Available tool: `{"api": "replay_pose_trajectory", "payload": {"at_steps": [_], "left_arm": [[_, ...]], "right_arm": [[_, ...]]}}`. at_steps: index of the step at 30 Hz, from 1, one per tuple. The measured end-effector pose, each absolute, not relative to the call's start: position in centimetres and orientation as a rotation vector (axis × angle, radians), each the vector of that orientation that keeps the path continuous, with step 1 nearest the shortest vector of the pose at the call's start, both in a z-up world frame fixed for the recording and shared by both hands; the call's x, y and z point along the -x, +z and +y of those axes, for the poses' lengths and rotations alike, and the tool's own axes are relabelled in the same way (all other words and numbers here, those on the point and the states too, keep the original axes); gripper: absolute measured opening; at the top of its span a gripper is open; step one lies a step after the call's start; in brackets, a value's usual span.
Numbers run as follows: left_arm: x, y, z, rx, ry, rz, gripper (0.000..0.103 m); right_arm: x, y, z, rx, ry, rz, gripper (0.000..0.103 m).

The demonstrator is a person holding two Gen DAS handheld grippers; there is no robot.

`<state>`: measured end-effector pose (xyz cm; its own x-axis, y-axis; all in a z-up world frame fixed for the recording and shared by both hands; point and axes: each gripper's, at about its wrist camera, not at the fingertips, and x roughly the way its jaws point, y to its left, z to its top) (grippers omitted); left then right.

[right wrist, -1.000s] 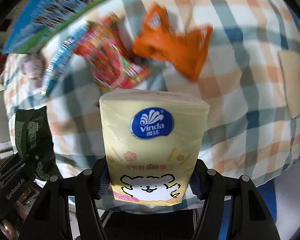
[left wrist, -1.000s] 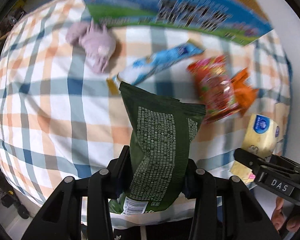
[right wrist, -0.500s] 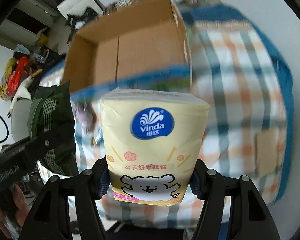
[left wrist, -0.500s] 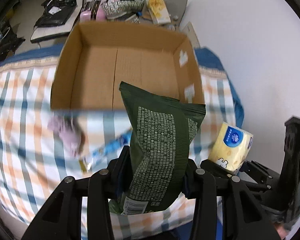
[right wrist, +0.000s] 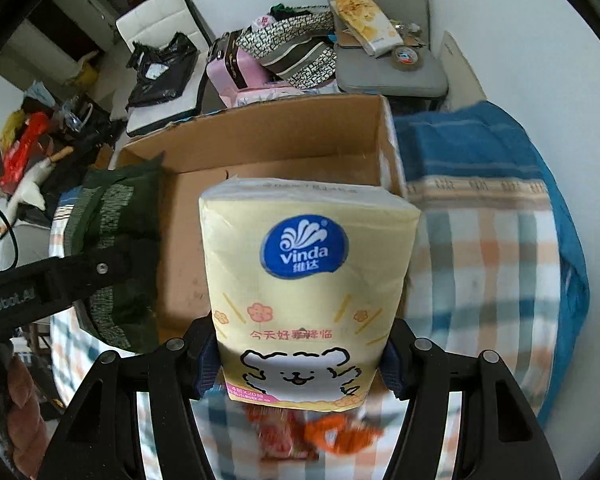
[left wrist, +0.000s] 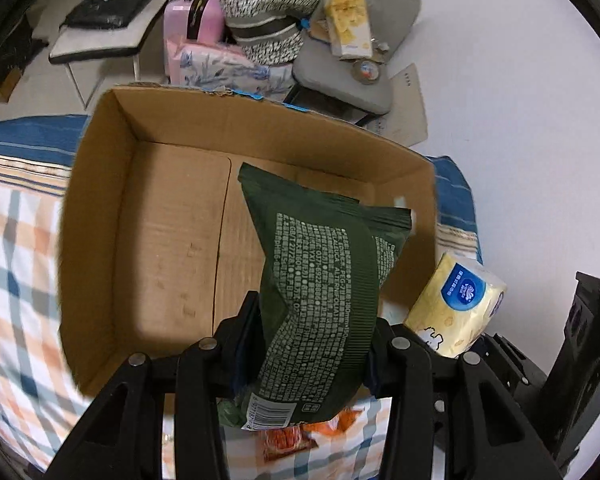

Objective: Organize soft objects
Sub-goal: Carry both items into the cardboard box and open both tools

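My left gripper [left wrist: 306,356] is shut on a dark green snack bag [left wrist: 324,284] and holds it over the open, empty cardboard box [left wrist: 172,240]. My right gripper [right wrist: 300,360] is shut on a yellow Vinda tissue pack [right wrist: 308,280], held in front of the box [right wrist: 268,136] near its right wall. The tissue pack also shows in the left wrist view [left wrist: 456,304], to the right of the green bag. The green bag shows in the right wrist view [right wrist: 116,236], at the box's left.
The box sits on a bed with a checked sheet [right wrist: 492,264] and a blue cover [right wrist: 480,148]. Orange and red snack packets [right wrist: 324,436] lie on the sheet below the grippers. Behind the box are a grey chair [left wrist: 352,60], bags [left wrist: 260,28] and a white wall.
Both grippers have lifted from the sheet and moved forward toward the box with their loads. The box has come closer and fills more of both views.
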<state>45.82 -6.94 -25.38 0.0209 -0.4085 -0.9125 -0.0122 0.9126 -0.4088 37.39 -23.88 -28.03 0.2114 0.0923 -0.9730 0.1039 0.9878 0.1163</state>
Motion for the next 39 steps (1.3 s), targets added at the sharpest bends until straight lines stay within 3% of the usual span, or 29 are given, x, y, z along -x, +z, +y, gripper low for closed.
{"api": "replay_pose_trajectory", "payload": {"at_steps": [6, 19, 21, 23, 27, 29, 36, 39], "left_arm": [[-49.3, -30.4, -6.8, 0.407, -0.343, 1.627, 0.04], [-51.9, -34.9, -9.0, 0.382, -0.364, 1.752, 0.042], [-52.3, -35.4, -9.4, 0.368, -0.341, 1.769, 0.045], [-52.6, -35.6, -9.7, 0.343, -0.342, 1.778, 0.059], [-52.5, -34.6, -9.8, 0.301, -0.331, 1.738, 0.075], [-52.6, -34.0, -10.0, 0.265, -0.327, 1.722, 0.089], [-50.8, -30.3, -10.5, 0.073, -0.237, 1.513, 0.101], [-49.0, -29.3, -9.9, 0.02, -0.217, 1.43, 0.102]], "right_arm": [[-42.6, -30.9, -22.8, -0.121, -0.003, 1.41, 0.066], [-47.2, -35.4, -21.6, -0.079, -0.014, 1.477, 0.067], [-47.4, -35.5, -21.5, -0.05, -0.03, 1.471, 0.068], [-47.6, -35.5, -21.4, -0.044, -0.035, 1.465, 0.078], [-47.6, -35.4, -21.5, -0.034, -0.049, 1.461, 0.078], [-47.5, -35.2, -21.6, -0.046, -0.049, 1.462, 0.079], [-46.1, -34.3, -21.9, -0.089, -0.058, 1.445, 0.101], [-45.1, -33.8, -21.6, -0.084, -0.066, 1.432, 0.103]]}}
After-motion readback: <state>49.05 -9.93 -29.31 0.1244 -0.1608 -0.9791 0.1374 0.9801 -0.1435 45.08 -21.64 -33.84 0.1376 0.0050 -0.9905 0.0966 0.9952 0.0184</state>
